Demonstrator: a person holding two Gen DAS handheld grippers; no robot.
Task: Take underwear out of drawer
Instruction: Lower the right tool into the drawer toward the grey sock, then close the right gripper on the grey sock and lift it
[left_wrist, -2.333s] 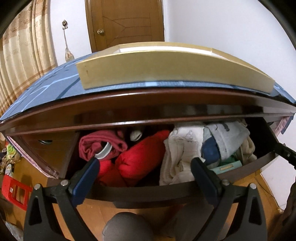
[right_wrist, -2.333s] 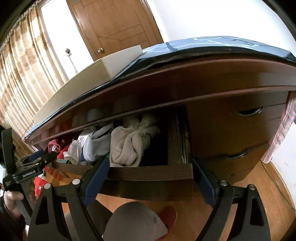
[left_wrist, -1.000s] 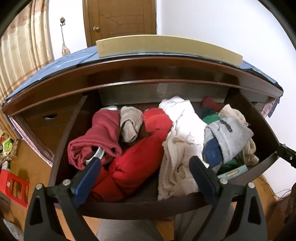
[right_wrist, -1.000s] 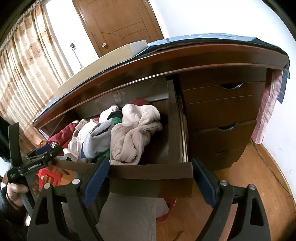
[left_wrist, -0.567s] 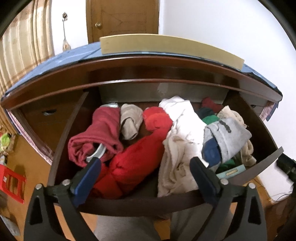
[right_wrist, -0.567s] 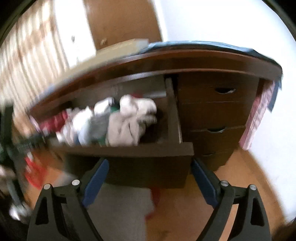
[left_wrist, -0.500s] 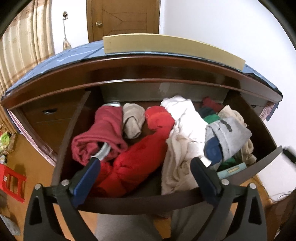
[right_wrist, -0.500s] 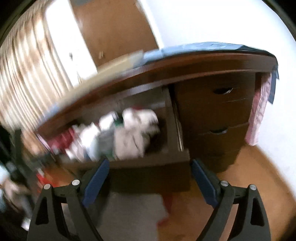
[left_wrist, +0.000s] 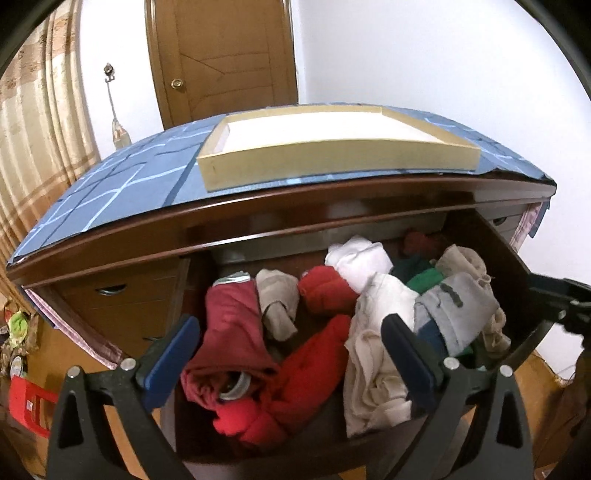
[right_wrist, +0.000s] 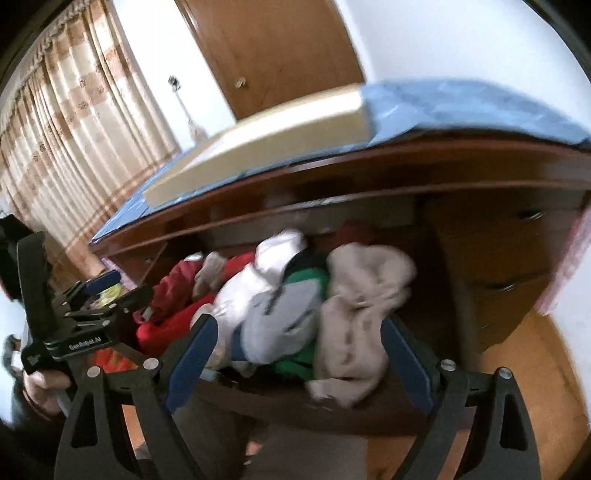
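Note:
The dark wooden drawer (left_wrist: 491, 243) stands pulled out, full of rolled and crumpled clothes. In the left wrist view I see a maroon roll (left_wrist: 231, 332), a small beige piece (left_wrist: 277, 302), bright red garments (left_wrist: 306, 373), white cloth (left_wrist: 376, 332) and a grey piece (left_wrist: 454, 306). My left gripper (left_wrist: 291, 350) hovers open above the red pile, nothing between its fingers. My right gripper (right_wrist: 295, 343) is open over the grey garment (right_wrist: 280, 314) and a beige crumpled one (right_wrist: 362, 302), touching neither. The left gripper (right_wrist: 74, 314) shows at the left of the right wrist view, in a hand.
A shallow cream tray (left_wrist: 332, 147) lies on the blue patterned cloth (left_wrist: 122, 181) covering the dresser top. Shut drawers (right_wrist: 517, 258) flank the open one. A brown door (left_wrist: 221, 55) and curtains (right_wrist: 74, 129) stand behind. A red stool (left_wrist: 26, 402) sits on the wooden floor at the left.
Both grippers have risen and moved in over the drawer, so the tray's inside now shows. The right gripper swung left from the drawer's right corner to above the clothes. The drawer stands further out than earlier.

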